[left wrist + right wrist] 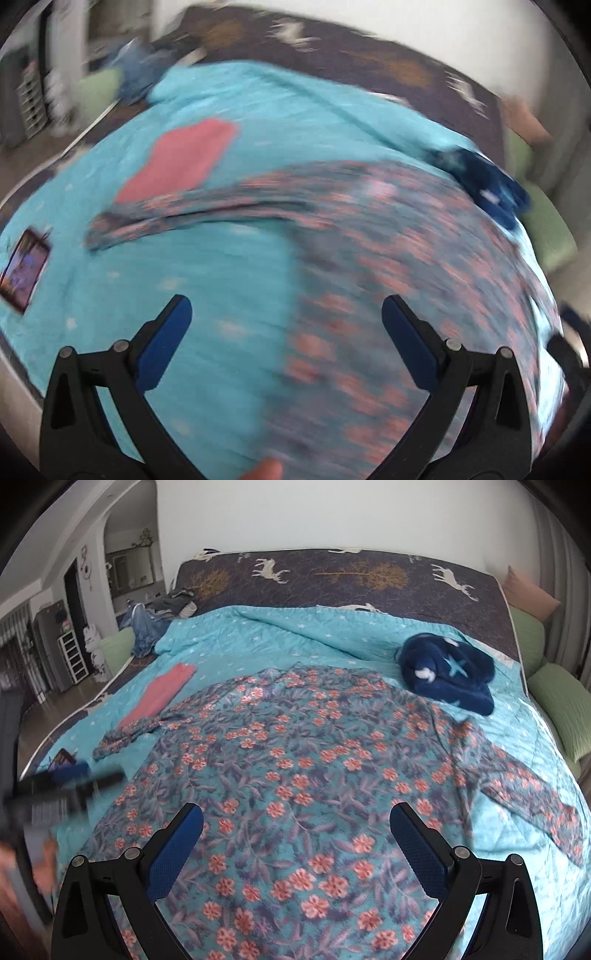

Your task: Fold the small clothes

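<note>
We hold both claws spread and empty above the floral garment [295,768], which lies flat on the bed's turquoise quilt [517,746] so its edges can be gripped. Right claw [295,845] hovers over the hem; left claw [286,343] at nine o'clock.

The floral garment [295,775] lies spread flat on the bed, teal with coral flowers and purple leaves, one sleeve out to each side. A pink garment [159,694] lies folded at far left; a navy starred garment [450,668] is bundled at far right.
</note>
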A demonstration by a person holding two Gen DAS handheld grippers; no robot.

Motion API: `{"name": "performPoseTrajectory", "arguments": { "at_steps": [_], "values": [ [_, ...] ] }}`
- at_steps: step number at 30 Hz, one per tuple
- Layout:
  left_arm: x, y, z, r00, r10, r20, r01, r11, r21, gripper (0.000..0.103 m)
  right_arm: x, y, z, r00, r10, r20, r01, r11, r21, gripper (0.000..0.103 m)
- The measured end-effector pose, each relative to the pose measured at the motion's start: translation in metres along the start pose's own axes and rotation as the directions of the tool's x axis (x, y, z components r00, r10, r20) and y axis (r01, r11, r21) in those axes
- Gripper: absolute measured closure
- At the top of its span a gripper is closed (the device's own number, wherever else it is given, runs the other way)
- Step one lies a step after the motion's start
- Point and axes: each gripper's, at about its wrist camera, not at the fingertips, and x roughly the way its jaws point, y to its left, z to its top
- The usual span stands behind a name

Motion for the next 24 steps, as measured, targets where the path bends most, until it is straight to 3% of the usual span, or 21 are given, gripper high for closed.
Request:
{"name": "performPoseTrajectory", "arguments": {
  "at_steps": [2, 5, 7, 11, 13, 17, 22, 24],
  "values": [
    [0.030, 0.046, 0.013, 0.994, -0.055, -0.098, 0.042, 0.990, -0.135, 0.001, 0.007, 0.010, 0.006, 1.000, -0.005, 0.007, 0.005, 0.999, -0.032, 0.000],
    [0.072, 0.109, 0.018, 0.971, -0.152, -0.185, 0.083, 0.938, -0.337, 0.006, 0.018, 0.023, 0.011, 1.000, 0.011, -0.005, -0.011, 0.998, -0.055, 0.000],
    [0.088, 0.138, 0.020, 0.967, -0.175, -0.186, 0.081, 0.900, -0.428, 0.010, 0.025, 0.031, 0.012, 0.999, 0.026, -0.022, -0.028, 0.997, -0.070, 0.000],
    [0.110, 0.197, 0.026, 0.967, -0.224, -0.121, 0.105, 0.781, -0.615, 0.018, 0.038, 0.047, 0.013, 0.999, 0.013, -0.038, -0.017, 0.992, -0.124, 0.000],
    [0.122, 0.217, 0.030, 0.966, -0.238, -0.103, 0.107, 0.728, -0.677, 0.023, 0.042, 0.051, 0.014, 0.999, 0.000, -0.033, -0.005, 0.990, -0.140, 0.000],
    [0.148, 0.241, 0.035, 0.962, -0.255, -0.103, 0.089, 0.644, -0.760, 0.043, 0.056, 0.054, 0.016, 0.998, -0.005, -0.057, -0.002, 0.991, -0.135, 0.000],
    [0.170, 0.262, 0.038, 0.966, -0.226, -0.123, 0.036, 0.592, -0.805, 0.063, 0.070, 0.055, 0.018, 0.997, -0.005, -0.082, -0.005, 0.992, -0.122, 0.000],
    [0.174, 0.271, 0.037, 0.968, -0.225, -0.109, 0.042, 0.575, -0.817, 0.089, 0.074, 0.055, 0.021, 0.996, -0.002, -0.086, -0.009, 0.992, -0.122, 0.000]
  ]
}}
